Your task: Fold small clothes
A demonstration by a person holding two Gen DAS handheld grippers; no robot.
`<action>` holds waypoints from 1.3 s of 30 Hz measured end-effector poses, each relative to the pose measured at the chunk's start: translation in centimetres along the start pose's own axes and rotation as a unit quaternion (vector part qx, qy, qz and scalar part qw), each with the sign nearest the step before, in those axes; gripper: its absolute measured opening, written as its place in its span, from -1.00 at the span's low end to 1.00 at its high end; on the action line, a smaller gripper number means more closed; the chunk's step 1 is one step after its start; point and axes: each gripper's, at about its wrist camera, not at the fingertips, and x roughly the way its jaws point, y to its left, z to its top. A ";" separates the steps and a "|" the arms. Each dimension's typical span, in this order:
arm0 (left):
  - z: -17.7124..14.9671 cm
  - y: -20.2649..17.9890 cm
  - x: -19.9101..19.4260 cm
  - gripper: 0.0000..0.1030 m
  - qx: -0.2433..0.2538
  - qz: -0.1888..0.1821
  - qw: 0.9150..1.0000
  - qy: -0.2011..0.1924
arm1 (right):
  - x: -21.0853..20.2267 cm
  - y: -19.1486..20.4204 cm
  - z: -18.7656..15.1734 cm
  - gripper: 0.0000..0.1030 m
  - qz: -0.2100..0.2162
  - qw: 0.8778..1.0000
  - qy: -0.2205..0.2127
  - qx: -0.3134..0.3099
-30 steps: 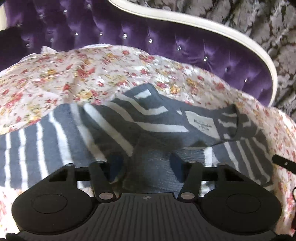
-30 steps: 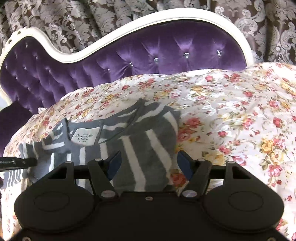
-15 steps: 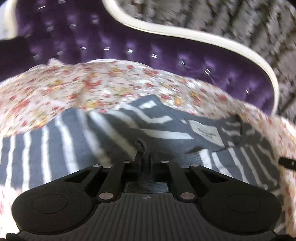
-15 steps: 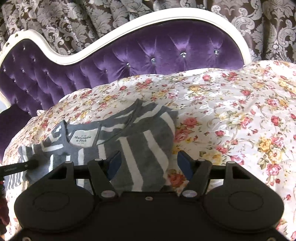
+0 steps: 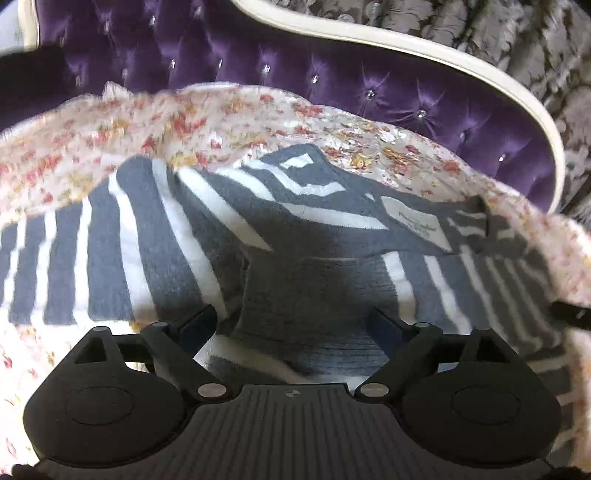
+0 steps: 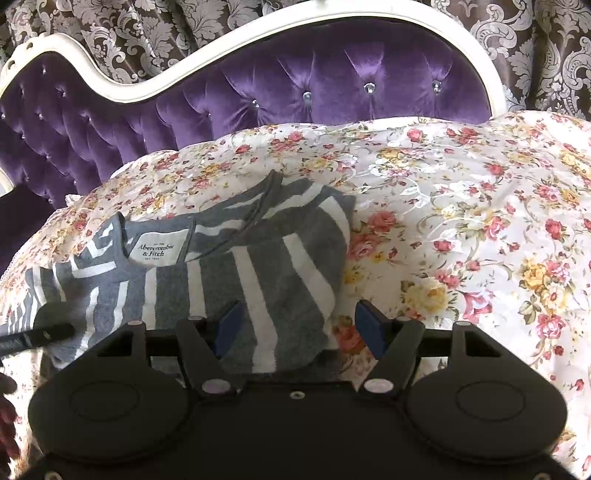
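While both claws hang over the bed, this is what I see:

Garment: my grey-and-white striped knit top (image 5: 317, 280) (image 6: 229, 266) lies on the floral bedspread, partly folded, with a sleeve turned across the body so that its stripes run slantwise over the others.

Label: the white neck label (image 6: 159, 249) faces up just inside the collar; in the left wrist view it (image 5: 415, 225) sits to the right of centre, its print too blurred to read there.

Left claw: my left gripper (image 5: 295, 325) is opening, and its black fingers with dark blue pads (image 5: 384, 325) stand wide apart. Grey knit fabric lies between and beneath them, but the pads press on nothing.

Right claw: my right gripper (image 6: 297, 328) is also opening, blue pads (image 6: 369, 326) spread. The near right edge of the striped top lies between them, with bedspread showing by the right pad; neither pad pinches the cloth.

Neighbour: the tip of one black finger of the left gripper pokes in at the left edge of the right wrist view, over the top's far side; likewise a black fingertip of the right gripper shows at the right edge of the left wrist view.

Bedding: white bedspread with red and yellow flowers (image 6: 461, 229) (image 5: 110, 140), wrinkled around the top.

Headboard: purple tufted velvet headboard with a cream curved frame (image 6: 295, 77) (image 5: 332, 70) stands behind the bed.

Backdrop: brown damask curtain with silver scrolls (image 6: 147, 26) hangs behind the headboard.
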 end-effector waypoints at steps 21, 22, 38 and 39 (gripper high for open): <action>0.1 -0.8 0.4 0.97 0.008 0.011 1.000 0.011 | 0.1 0.6 -0.2 0.61 0.018 1.000 -0.011 0.006; 0.1 -0.7 0.1 0.95 0.003 0.009 1.000 0.010 | 0.0 0.6 -0.2 0.61 0.020 1.000 -0.014 0.007; -1.4 9.0 -7.6 0.95 -0.061 0.043 0.995 -0.065 | -0.3 2.3 -0.5 0.62 0.047 0.998 -0.034 -0.022; -1.6 10.1 -7.8 0.95 -0.074 0.050 0.994 -0.065 | -0.3 2.4 -0.5 0.62 0.048 0.998 -0.035 -0.025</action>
